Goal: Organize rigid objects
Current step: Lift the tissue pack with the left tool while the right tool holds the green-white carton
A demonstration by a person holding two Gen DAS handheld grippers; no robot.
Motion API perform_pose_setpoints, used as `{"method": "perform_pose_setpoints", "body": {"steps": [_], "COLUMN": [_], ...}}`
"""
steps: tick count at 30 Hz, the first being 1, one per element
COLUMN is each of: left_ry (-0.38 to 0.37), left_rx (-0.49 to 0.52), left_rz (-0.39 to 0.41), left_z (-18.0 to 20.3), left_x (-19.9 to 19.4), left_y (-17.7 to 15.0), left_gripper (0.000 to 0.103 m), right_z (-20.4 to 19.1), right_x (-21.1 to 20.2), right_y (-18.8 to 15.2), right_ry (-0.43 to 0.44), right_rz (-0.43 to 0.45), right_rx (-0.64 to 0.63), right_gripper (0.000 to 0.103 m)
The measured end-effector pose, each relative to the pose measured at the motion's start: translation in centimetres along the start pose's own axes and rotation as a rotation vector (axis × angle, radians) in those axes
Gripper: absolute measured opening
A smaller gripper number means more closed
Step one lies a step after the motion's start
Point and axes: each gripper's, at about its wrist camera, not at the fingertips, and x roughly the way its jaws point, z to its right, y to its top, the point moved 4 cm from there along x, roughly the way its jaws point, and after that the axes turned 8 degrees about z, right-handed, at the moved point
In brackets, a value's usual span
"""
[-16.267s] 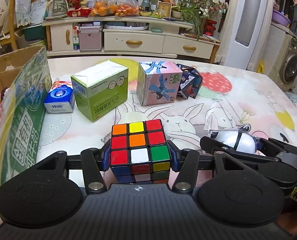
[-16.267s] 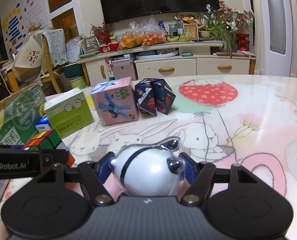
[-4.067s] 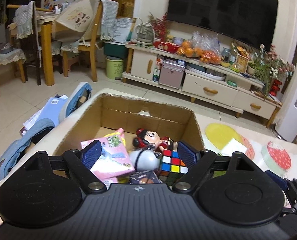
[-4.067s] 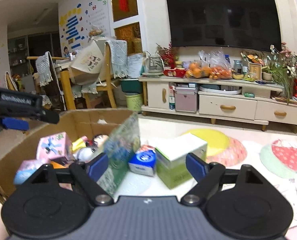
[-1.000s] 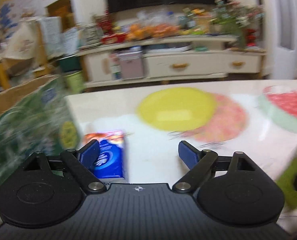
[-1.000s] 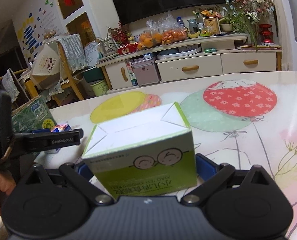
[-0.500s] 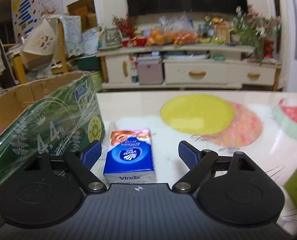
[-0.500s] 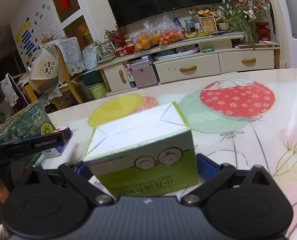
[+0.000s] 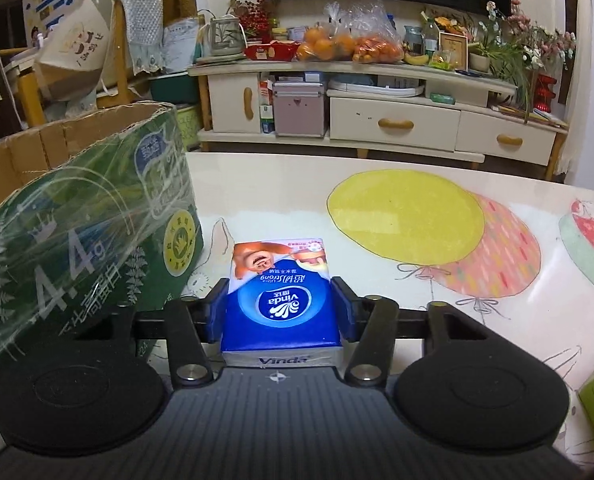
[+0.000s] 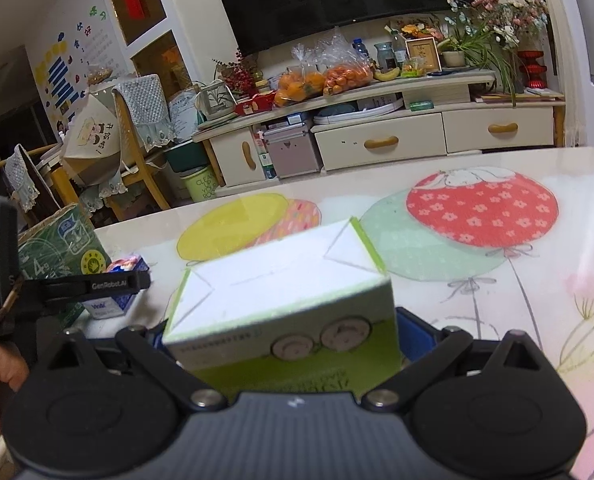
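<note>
Tissue pack (image 9: 281, 305), soft and light, sits between the closing left gripper (image 9: 281, 312); right gripper (image 10: 281, 344) pinches a stiff green box (image 10: 285, 312).

Balloon-print table (image 9: 377, 168): tissue pack (image 9: 281, 300), carton (image 9: 85, 232).

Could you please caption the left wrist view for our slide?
Left claw closing on blue tissue pack beside cardboard box.
</note>
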Motion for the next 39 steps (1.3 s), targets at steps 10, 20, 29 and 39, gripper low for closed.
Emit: {"method": "perform_pose_setpoints", "body": {"steps": [10, 20, 29, 39], "left_ry": [0.017, -0.079, -0.134, -0.213], "left_rx": [0.000, 0.030, 0.070, 0.089], "left_rz": [0.001, -0.013, -0.043, -0.027], "left_z": [0.6, 1.5, 1.0, 1.1], "left_x": [-2.4, -7.7, -12.0, -14.6], "left_y": [-0.8, -0.8, -1.9, -1.8], "left_gripper": [0.063, 0.063, 0.063, 0.063], "right_z": [-0.5, 0.1, -0.8, -3.3], "right_x": [-0.7, -2.2, -4.4, -7.9], "right_y": [0.2, -0.6, -1.5, -3.0], "right_ry": [0.020, -0.007, -0.054, -0.074], "right_rz": [0.032, 0.034, 0.030, -0.008], "right_rx": [-0.048, -0.024, -0.050, -0.069], "right_gripper": [0.094, 0.094, 0.094, 0.094]}}
